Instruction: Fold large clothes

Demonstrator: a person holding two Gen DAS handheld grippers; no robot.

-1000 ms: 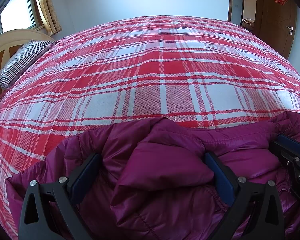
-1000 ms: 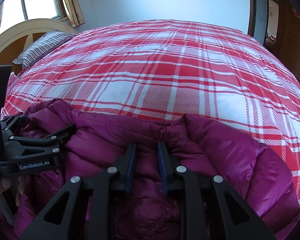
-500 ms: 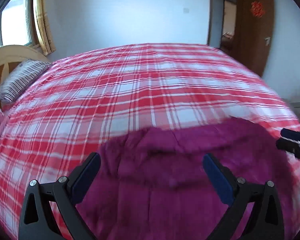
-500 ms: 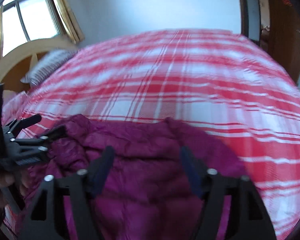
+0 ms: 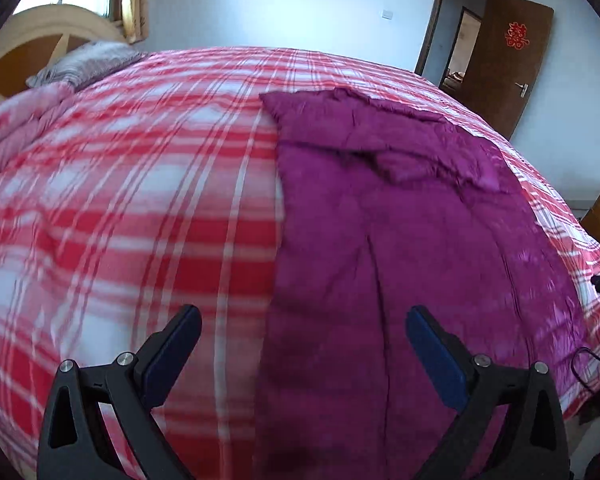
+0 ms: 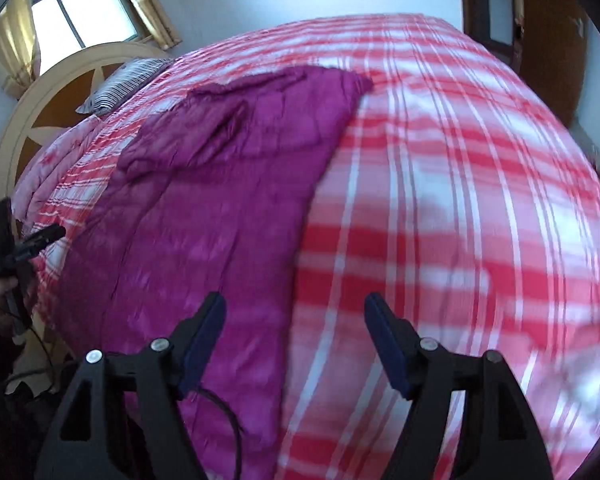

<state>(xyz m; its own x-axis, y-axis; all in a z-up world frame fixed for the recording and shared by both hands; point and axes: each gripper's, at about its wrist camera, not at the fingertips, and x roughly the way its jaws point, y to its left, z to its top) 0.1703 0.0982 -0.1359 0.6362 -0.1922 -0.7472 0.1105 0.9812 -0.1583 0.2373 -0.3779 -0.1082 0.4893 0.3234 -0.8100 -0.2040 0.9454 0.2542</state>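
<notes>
Magenta quilted puffer jacket (image 5: 400,240) spread along bed's near edge – we've folded nothing; both grippers, left (image 5: 302,344) & right (image 6: 296,332), wide, empty.

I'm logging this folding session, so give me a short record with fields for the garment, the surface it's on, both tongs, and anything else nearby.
garment: magenta puffer jacket, spread out long on the bed, far end rumpled and folded over
surface: red and white plaid bedspread
left tongs: open, holding nothing, above the jacket's near left edge
right tongs: open, holding nothing, above the jacket's near right edge
nearby: striped pillow by the headboard; brown door beyond the bed
image quality: motion blur in both views
</notes>
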